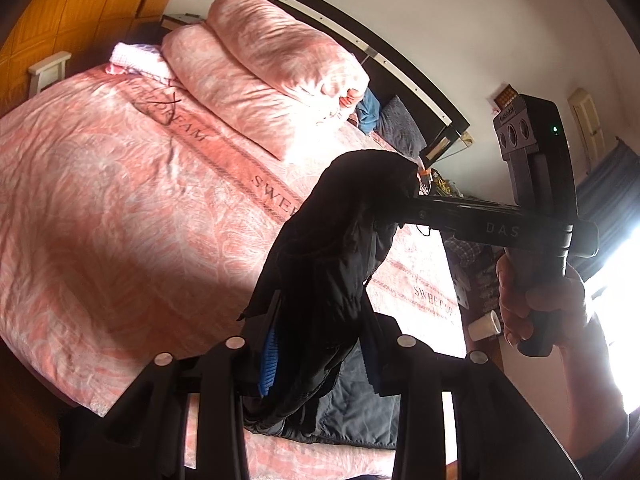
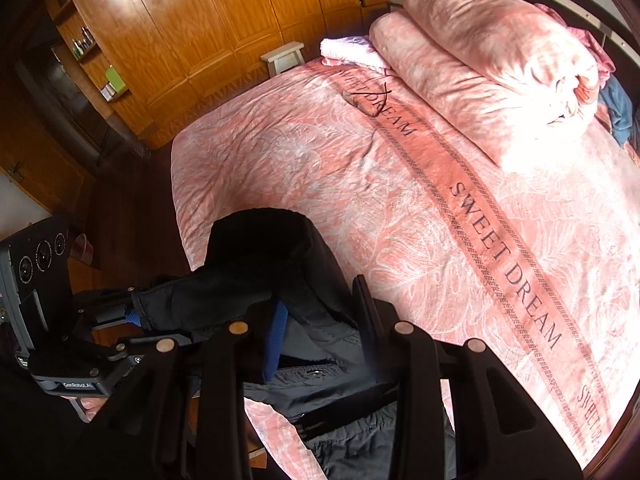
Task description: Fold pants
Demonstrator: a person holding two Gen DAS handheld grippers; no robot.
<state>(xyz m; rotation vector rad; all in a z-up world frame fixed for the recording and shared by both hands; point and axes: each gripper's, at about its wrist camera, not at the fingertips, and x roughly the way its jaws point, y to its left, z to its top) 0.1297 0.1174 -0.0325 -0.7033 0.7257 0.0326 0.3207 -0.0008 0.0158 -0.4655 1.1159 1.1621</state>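
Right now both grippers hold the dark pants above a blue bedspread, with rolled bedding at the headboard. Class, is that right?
One slip: the bedspread is pink, not blue, as the right wrist view shows. Both grippers do hold the dark pants, rolled bedding behind.

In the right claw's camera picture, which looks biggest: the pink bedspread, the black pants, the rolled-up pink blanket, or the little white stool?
1. Pink bedspread
2. Black pants, though they hang near the camera, so they look bigger
3. Rolled-up pink blanket
4. White stool, far away

Right gripper (image 2: 320, 332) clamps dark pants (image 2: 280, 264) above pink bedspread (image 2: 320, 168).
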